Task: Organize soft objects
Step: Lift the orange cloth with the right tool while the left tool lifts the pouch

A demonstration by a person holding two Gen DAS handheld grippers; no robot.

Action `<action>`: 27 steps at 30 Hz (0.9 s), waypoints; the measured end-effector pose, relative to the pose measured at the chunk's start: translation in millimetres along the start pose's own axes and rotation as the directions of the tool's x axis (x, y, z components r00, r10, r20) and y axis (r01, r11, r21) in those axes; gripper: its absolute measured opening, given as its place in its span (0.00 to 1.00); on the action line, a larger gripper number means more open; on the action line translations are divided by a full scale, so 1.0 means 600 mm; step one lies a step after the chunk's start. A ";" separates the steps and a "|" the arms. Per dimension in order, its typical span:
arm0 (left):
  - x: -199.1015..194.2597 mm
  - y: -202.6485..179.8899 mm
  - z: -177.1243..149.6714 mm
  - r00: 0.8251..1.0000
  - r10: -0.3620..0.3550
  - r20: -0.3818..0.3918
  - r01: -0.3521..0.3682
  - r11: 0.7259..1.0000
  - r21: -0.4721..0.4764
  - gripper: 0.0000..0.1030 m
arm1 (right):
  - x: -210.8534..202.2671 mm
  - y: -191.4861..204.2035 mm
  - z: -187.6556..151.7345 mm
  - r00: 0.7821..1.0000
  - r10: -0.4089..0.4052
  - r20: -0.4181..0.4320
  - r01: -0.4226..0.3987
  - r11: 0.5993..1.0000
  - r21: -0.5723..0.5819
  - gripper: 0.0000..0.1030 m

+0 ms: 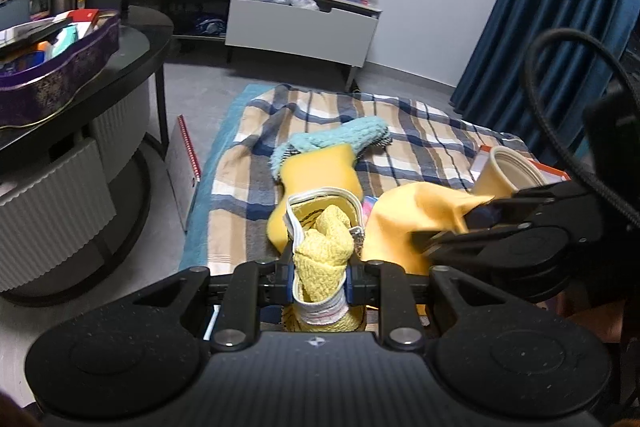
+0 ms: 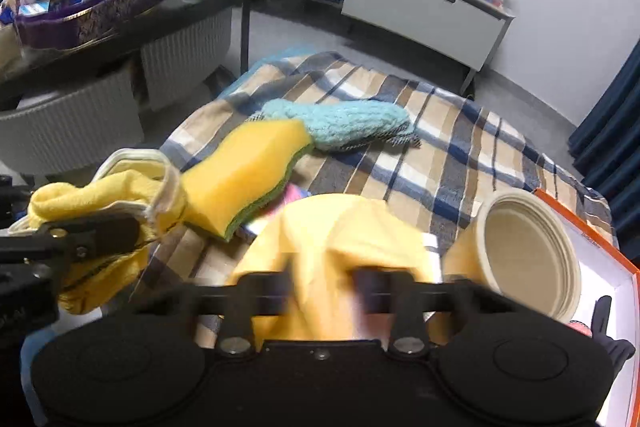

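My left gripper (image 1: 320, 267) is shut on the white-trimmed rim of a yellow zip pouch (image 1: 316, 195), which hangs open with a yellow knit cloth (image 1: 324, 247) stuffed in its mouth. Just right of it, my right gripper (image 2: 324, 279) is blurred, with a smooth yellow cloth (image 2: 332, 227) bunched between its fingers. The left wrist view shows that gripper (image 1: 460, 227) pinching the cloth's (image 1: 412, 211) edge. Behind the pouch on the plaid blanket (image 2: 460, 147) lie a yellow sponge (image 2: 248, 167) with a green underside and a teal fluffy mitt (image 2: 344, 123). The left gripper (image 2: 100, 231) and pouch (image 2: 132, 163) show at the left.
A stack of beige paper bowls (image 2: 524, 251) lies on its side in an orange-edged white box (image 2: 600, 239) at the right. Something pink (image 2: 296, 193) peeks from under the sponge. A dark coffee table with a purple tin (image 1: 60, 75) stands left; blue curtains (image 1: 560, 7) hang right.
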State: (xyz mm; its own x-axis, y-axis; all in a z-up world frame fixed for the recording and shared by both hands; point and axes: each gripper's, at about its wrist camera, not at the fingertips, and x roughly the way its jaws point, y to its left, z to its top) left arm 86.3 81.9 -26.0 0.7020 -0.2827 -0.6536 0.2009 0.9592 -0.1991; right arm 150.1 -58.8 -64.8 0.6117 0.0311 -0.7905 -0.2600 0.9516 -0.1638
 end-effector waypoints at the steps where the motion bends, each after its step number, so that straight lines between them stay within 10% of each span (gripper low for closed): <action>1: -0.002 0.002 0.000 1.000 0.005 0.002 -0.005 1.000 -0.004 0.23 | -0.010 -0.007 -0.001 0.999 0.015 0.029 -0.015 1.000 0.019 0.19; 18: -0.020 -0.049 0.041 0.998 0.007 0.057 -0.009 0.999 0.036 0.23 | -0.200 -0.126 0.014 0.906 0.086 0.414 -0.175 0.967 0.183 0.02; 22: -0.022 -0.064 0.052 0.997 0.014 0.075 -0.018 0.998 0.060 0.23 | -0.204 -0.128 0.017 0.913 0.135 0.386 -0.202 0.969 0.140 0.02; 24: -0.023 -0.066 0.053 0.997 0.020 0.078 -0.024 0.998 0.053 0.23 | -0.189 -0.118 0.011 0.926 0.134 0.352 -0.187 0.975 0.122 0.15; 26: -0.024 -0.066 0.048 0.996 0.034 0.078 -0.038 0.998 0.049 0.23 | -0.162 -0.106 0.006 0.944 0.149 0.294 -0.185 0.977 0.101 0.70; 27: -0.026 -0.066 0.046 0.996 0.045 0.078 -0.049 0.997 0.052 0.23 | -0.151 -0.101 0.002 0.948 0.149 0.282 -0.185 0.977 0.107 0.79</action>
State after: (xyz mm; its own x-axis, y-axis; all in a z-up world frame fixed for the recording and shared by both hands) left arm 86.2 48.7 12.0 0.7613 -0.2374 -0.6033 0.2009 0.9711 -0.1286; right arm 111.3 -118.9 17.7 0.7521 0.2574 -0.6067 -0.2875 0.9565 0.0495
